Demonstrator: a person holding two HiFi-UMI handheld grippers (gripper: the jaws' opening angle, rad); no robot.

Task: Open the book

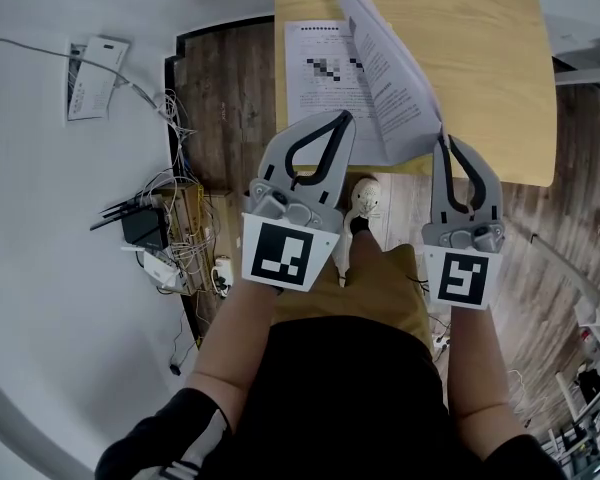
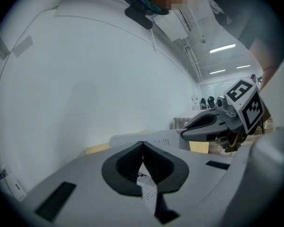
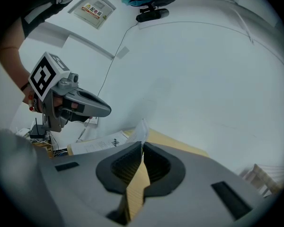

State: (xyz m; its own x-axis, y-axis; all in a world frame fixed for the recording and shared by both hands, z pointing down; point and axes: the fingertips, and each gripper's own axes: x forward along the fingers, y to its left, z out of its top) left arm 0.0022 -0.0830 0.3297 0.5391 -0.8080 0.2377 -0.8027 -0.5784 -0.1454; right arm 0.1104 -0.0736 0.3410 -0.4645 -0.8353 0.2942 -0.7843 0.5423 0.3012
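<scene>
Here, the right gripper (image 1: pixel 442 138) is pinched shut on the near corner of the book's (image 1: pixel 320 68) lifted leaves (image 1: pixel 395 88), which rise just beyond its tips. To its left, the left gripper (image 1: pixel 346 116) is closed on nothing above the flat printed page (image 1: pixel 315 38). The spine seems to run away from both across the table (image 1: pixel 490 58).

1. Lit brightly and evenly; ceiling strip lights (image 2: pixel 222 48) glowing at the upper right of the left gripper view.
2. Throws only soft, faint shadows.
3. Washes the white wall (image 2: pixel 85 79) nearly flat and leaves the lifted page (image 1: pixel 395 88) pale, its print too fine to read.
4. Bends strongly at the edges, with black corners round both gripper views.
5. Blurs the near bodies of the left claw (image 2: pixel 142 144) and right claw (image 3: pixel 142 144).
</scene>
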